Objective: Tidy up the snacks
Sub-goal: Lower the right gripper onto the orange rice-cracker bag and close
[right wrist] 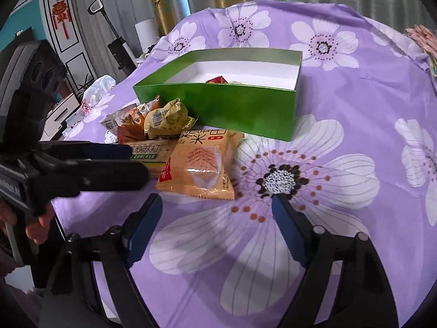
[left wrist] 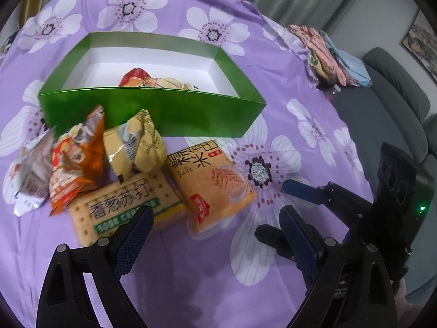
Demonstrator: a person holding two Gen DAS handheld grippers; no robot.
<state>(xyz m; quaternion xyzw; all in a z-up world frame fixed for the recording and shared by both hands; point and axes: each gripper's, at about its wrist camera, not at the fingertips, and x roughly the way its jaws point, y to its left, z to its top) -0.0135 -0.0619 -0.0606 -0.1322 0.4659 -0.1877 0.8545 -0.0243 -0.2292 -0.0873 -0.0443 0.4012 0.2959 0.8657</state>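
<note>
A green box (left wrist: 153, 114) (right wrist: 245, 109) with a white inside stands on the purple flowered cloth and holds a few packets (left wrist: 136, 78). In front of it lie an orange rice-cracker packet (left wrist: 215, 180) (right wrist: 202, 164), a soda cracker pack (left wrist: 123, 205) (right wrist: 153, 150), a yellow packet (left wrist: 139, 142) (right wrist: 169, 117), an orange-red packet (left wrist: 79, 158) and a silvery white one (left wrist: 30, 175). My left gripper (left wrist: 215, 213) is open just short of the soda cracker pack and the orange packet. My right gripper (right wrist: 215, 199) is open over bare cloth, just in front of the orange packet.
Folded cloths (left wrist: 327, 54) lie at the table's far right edge, with a grey sofa (left wrist: 396, 95) beyond. A white plastic bag (right wrist: 95, 93) sits at the far left edge. Curtains hang behind the table. Each gripper shows in the other's view.
</note>
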